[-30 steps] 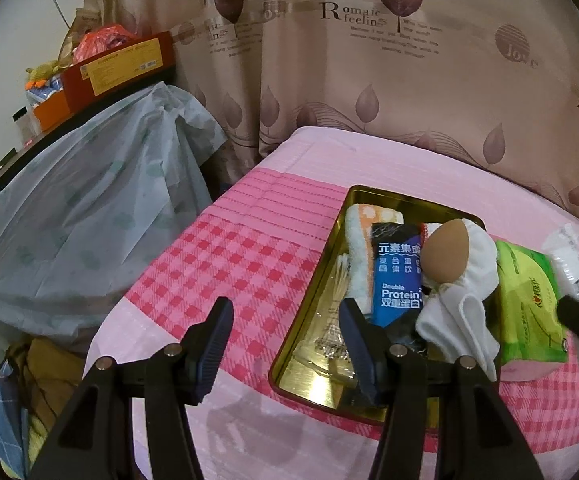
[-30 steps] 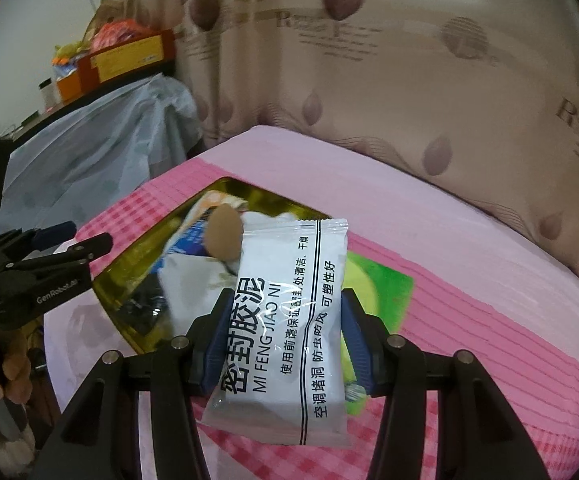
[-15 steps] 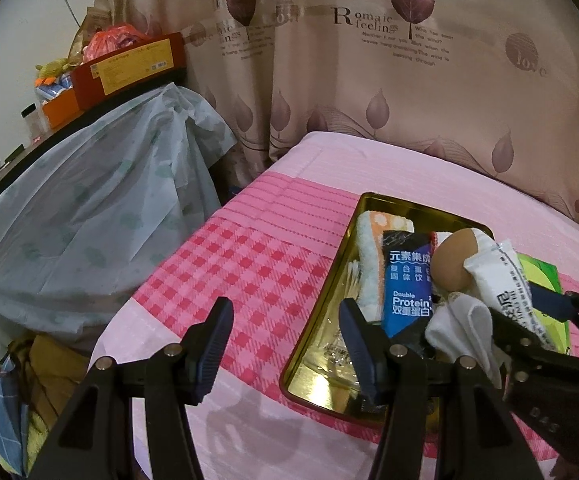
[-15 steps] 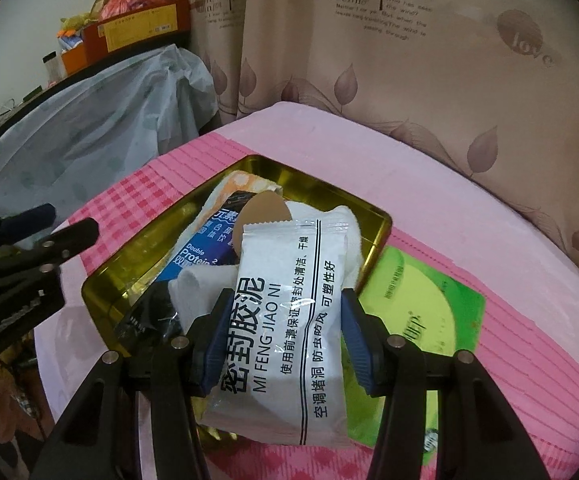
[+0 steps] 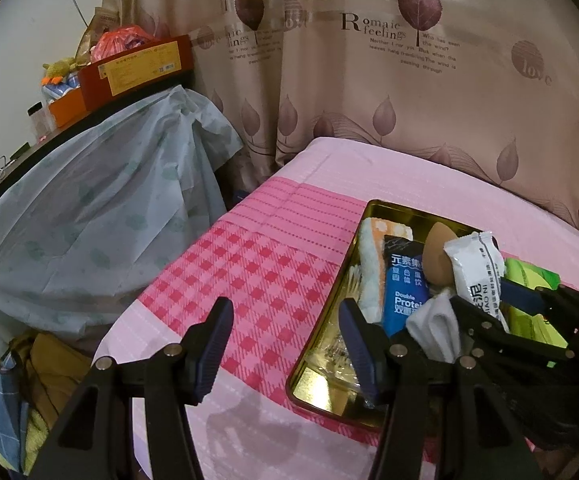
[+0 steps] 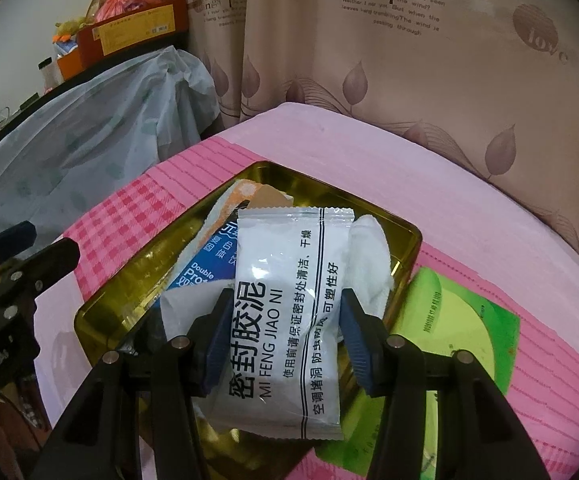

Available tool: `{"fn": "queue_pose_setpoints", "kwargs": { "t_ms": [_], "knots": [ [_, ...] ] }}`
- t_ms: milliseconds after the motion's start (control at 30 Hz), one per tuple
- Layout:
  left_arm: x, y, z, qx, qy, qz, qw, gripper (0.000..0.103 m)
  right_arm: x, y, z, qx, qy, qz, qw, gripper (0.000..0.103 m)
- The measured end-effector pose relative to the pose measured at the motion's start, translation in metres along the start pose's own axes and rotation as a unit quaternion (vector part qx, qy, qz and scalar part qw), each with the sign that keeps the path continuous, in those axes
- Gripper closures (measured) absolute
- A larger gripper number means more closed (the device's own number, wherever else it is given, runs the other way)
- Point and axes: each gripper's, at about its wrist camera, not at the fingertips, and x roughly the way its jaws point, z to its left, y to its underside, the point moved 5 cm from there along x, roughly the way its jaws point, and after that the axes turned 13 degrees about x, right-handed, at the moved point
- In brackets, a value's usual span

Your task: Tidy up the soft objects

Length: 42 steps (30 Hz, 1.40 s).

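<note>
White sachet (image 6: 285,312) gripped by right gripper (image 6: 285,336) fingers above gold tray (image 6: 101,304); left gripper (image 5: 285,344) fingers apart, empty.

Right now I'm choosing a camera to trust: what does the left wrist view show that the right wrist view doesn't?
Only the left wrist view shows the beige sponge clearly, plus the left gripper open and empty. Only the right wrist view shows the sealing-putty packet's full label and the green pack's face. Both show the gold tray, blue protein sachet, and the right gripper clamping the packet.
</note>
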Motion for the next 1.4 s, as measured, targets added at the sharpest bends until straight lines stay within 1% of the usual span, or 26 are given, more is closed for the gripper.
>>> {"fn": "queue_pose_setpoints", "kwargs": {
  "t_ms": [233,267,333,367,467,500,567,633,667,700,767,900,1000,1100,1267,1400],
  "knots": [
    [0.001,0.000,0.001,-0.002,0.003,0.001,1.0000,0.047,-0.007,0.002,0.001,0.010,-0.001,-0.009,1.000,0.053],
    [0.001,0.000,0.001,-0.003,0.003,0.001,1.0000,0.047,-0.010,0.003,0.002,0.010,-0.001,-0.011,1.000,0.052],
    [0.002,0.001,0.001,-0.002,0.004,0.002,1.0000,0.047,-0.016,0.002,0.002,0.011,0.002,-0.017,1.000,0.040],
    [0.001,0.001,0.001,-0.003,0.004,0.001,1.0000,0.047,-0.018,0.002,0.002,0.011,0.006,-0.020,1.000,0.032],
    [0.001,0.000,0.001,-0.002,0.002,-0.001,1.0000,0.047,-0.027,0.004,0.002,0.010,0.009,-0.028,1.000,0.028],
    [0.001,0.000,0.001,-0.002,0.001,-0.002,1.0000,0.047,-0.031,0.004,0.002,0.012,0.013,-0.032,0.999,0.024],
    [0.001,0.000,0.000,-0.001,0.002,-0.002,1.0000,0.047,-0.038,0.005,-0.001,0.018,0.016,-0.037,0.999,0.020],
    [0.001,0.000,0.000,-0.001,0.004,-0.002,1.0000,0.047,-0.045,0.008,-0.004,0.020,0.024,-0.042,0.999,0.019],
    [0.000,0.000,-0.001,0.000,0.004,-0.003,1.0000,0.047,-0.047,0.010,-0.006,0.021,0.027,-0.043,0.999,0.017],
    [0.000,0.000,-0.001,0.000,0.004,-0.003,1.0000,0.047,-0.051,0.012,-0.009,0.026,0.028,-0.043,0.998,0.013],
    [0.000,-0.001,-0.002,0.001,0.005,-0.003,1.0000,0.047,-0.059,0.019,-0.017,0.045,0.026,-0.044,0.998,0.010],
    [-0.003,0.000,-0.005,0.004,0.009,-0.004,0.9999,0.047,-0.070,0.037,-0.029,0.072,0.031,-0.040,0.996,0.008],
    [-0.004,-0.001,-0.009,0.009,0.013,-0.006,0.9999,0.047,-0.072,0.049,-0.035,0.085,0.032,-0.033,0.995,0.005],
    [-0.006,-0.001,-0.014,0.016,0.017,-0.007,0.9997,0.047,-0.072,0.060,-0.039,0.099,0.030,-0.024,0.994,0.005],
    [-0.008,-0.001,-0.021,0.026,0.030,-0.009,0.9991,0.047,-0.072,0.068,-0.041,0.094,0.048,-0.026,0.994,0.004],
    [-0.010,0.000,-0.022,0.029,0.033,-0.011,0.9990,0.047,-0.072,0.071,-0.038,0.093,0.049,-0.025,0.994,0.003]
  ]
}}
